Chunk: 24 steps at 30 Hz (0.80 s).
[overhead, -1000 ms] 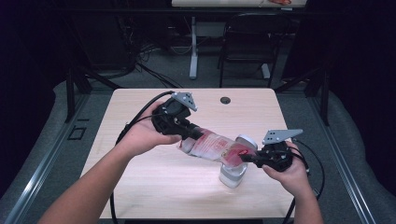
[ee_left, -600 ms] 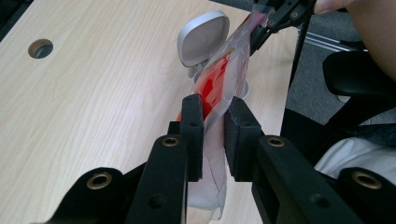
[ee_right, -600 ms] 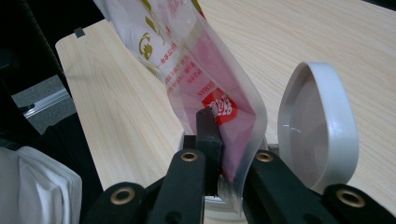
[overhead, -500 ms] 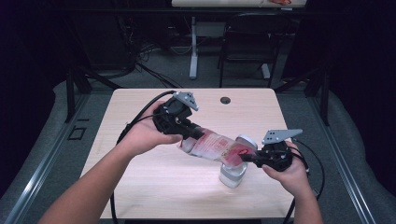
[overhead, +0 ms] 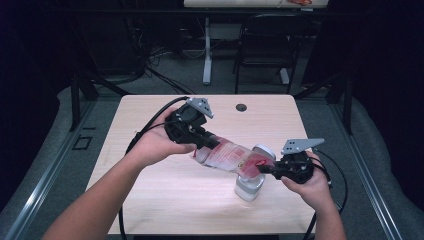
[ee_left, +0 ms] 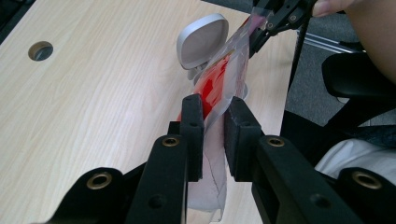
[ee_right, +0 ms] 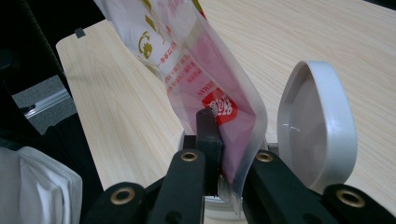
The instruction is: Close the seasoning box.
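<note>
My left tongs and right tongs each pinch one end of the pouch, which partly hides the open-lidded white container underneath.

Bare wooden table lies free on the left, far and near sides. At near right, an open-lidded white container stands beneath the stretched plastic pouch, blocking passage.
</note>
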Each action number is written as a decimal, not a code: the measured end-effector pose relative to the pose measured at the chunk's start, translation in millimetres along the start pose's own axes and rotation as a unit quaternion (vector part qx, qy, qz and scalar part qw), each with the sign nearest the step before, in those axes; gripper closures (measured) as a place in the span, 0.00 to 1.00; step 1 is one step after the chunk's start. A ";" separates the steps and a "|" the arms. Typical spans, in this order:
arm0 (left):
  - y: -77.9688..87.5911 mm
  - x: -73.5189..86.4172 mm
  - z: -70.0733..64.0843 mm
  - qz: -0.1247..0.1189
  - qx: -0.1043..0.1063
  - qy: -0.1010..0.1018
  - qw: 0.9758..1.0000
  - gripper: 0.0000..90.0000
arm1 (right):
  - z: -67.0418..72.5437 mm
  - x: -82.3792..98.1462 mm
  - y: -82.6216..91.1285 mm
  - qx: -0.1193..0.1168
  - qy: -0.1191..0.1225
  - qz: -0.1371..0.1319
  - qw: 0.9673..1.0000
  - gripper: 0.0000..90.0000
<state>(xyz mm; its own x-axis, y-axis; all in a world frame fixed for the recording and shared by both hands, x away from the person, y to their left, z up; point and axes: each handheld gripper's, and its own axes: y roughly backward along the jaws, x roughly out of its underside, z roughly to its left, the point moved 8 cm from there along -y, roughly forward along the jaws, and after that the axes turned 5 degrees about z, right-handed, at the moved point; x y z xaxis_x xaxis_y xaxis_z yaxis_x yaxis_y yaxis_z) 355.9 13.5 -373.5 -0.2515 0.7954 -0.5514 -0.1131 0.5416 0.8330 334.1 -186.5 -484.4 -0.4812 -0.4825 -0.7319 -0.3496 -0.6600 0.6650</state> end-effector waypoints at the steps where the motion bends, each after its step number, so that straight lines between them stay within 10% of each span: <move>1: 0.2 -0.1 0.1 0.000 0.000 0.000 1.000 0.88 | 0.0 -0.1 0.1 0.000 0.000 0.000 1.000 0.98; 24: -0.5 -2.8 2.7 -0.007 0.002 0.004 1.000 0.88 | 2.5 0.6 6.2 -0.009 0.005 0.002 1.000 0.99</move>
<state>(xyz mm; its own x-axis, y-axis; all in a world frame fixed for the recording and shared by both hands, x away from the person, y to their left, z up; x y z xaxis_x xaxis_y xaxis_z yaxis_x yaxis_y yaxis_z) 359.2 11.8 -372.5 -0.2577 0.7853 -0.5630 -0.1124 0.5543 0.8247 329.6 -189.4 -480.4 -0.4742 -0.4905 -0.7312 -0.3336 -0.6684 0.6647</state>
